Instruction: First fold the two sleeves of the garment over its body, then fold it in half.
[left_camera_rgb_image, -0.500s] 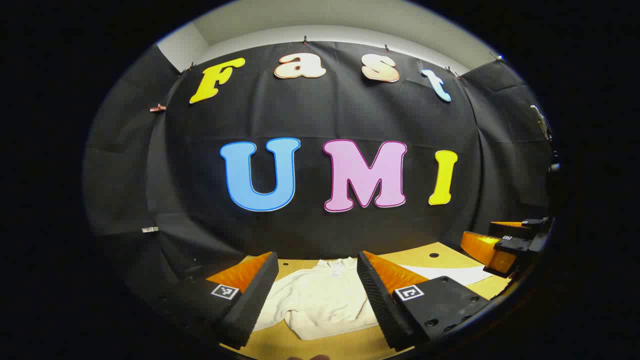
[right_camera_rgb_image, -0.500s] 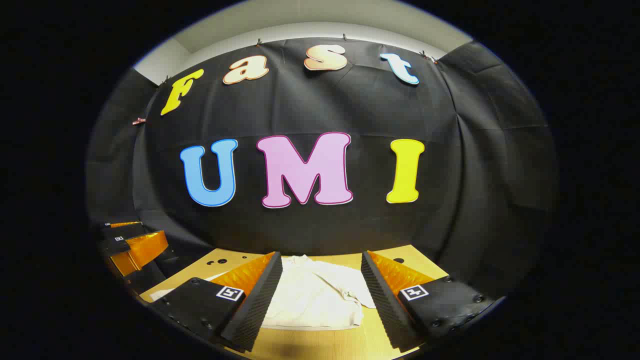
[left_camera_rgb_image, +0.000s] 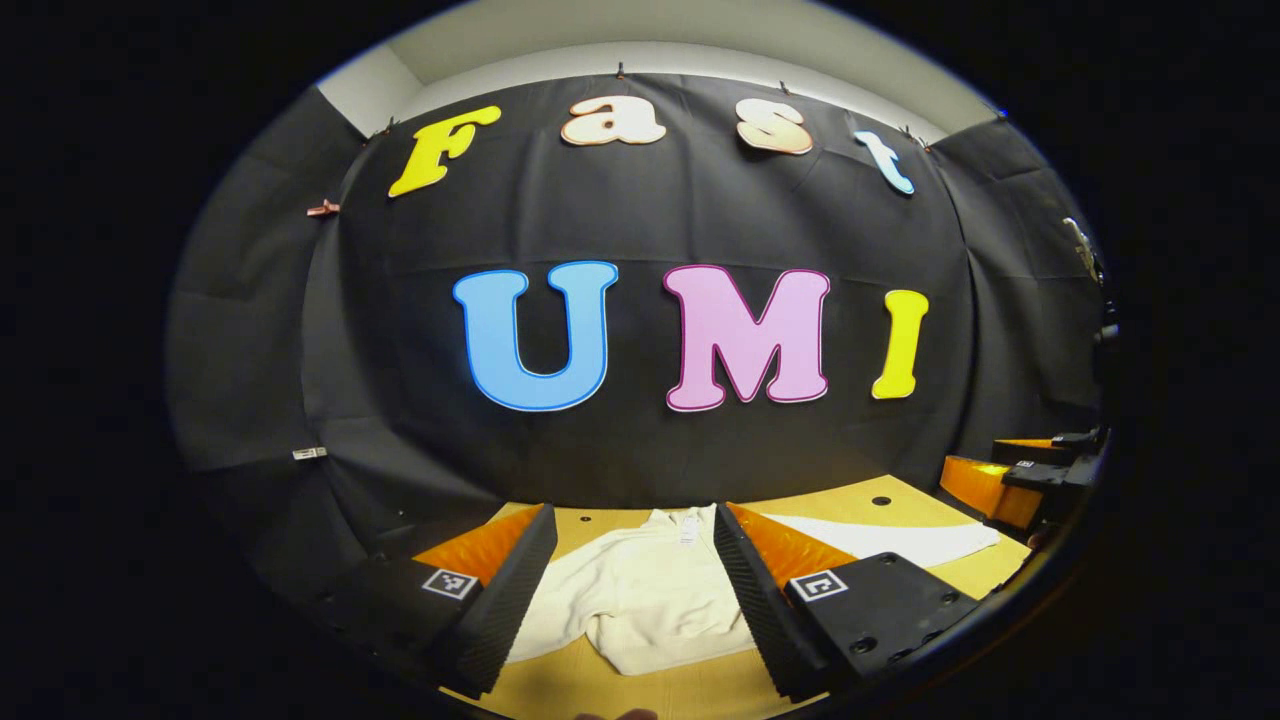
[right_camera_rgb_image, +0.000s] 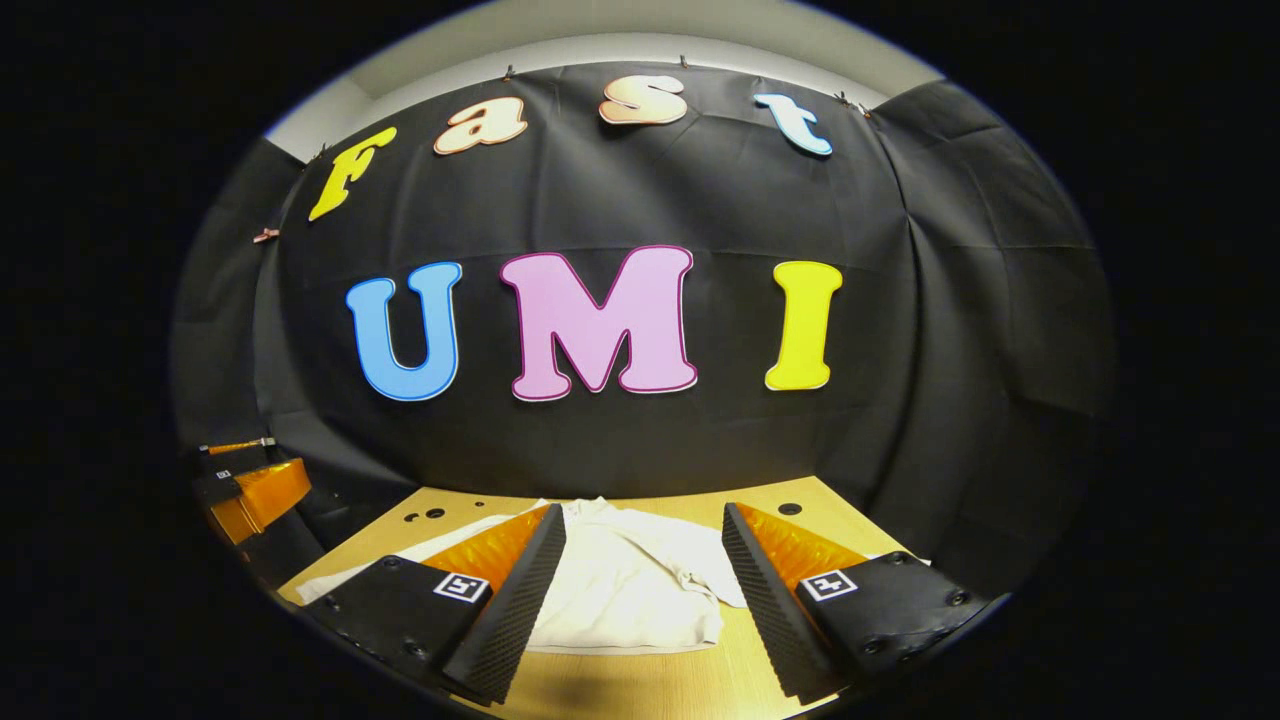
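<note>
Two small shifts to note against half a second back, both of aim and neither of cloth. Pitched a touch downward now, the left tool (left_camera_rgb_image: 633, 515), with the booth wall sitting higher in the left gripper view and more of the worktop (left_camera_rgb_image: 850, 500) laid open beyond the fingers; same tilt for the right tool (right_camera_rgb_image: 643, 512) in the right gripper view. Spread wide at both, jaws apart and clamping nothing, held above the worktop and short of contact. Lying flat on the worktop, the cream garment (left_camera_rgb_image: 640, 590), framed between the fingers of each tool, with its near edge rumpled and a pale strip (left_camera_rgb_image: 880, 540), probably a sleeve, running out sideways toward the other tool (left_camera_rgb_image: 1010, 480). Seen likewise from the right gripper view: garment (right_camera_rgb_image: 630, 580) between the fingers, pale strip (right_camera_rgb_image: 440, 532) trailing off toward the left tool (right_camera_rgb_image: 250, 490), now sitting farther out to the edge than before. No sign of the cloth having moved. Judged from this: a lining-up stage, both tools being aimed down at the garment before any grasp, no sleeve yet laid over the body, the half fold well off. Likely next need: descend to a sleeve end and pinch it
</note>
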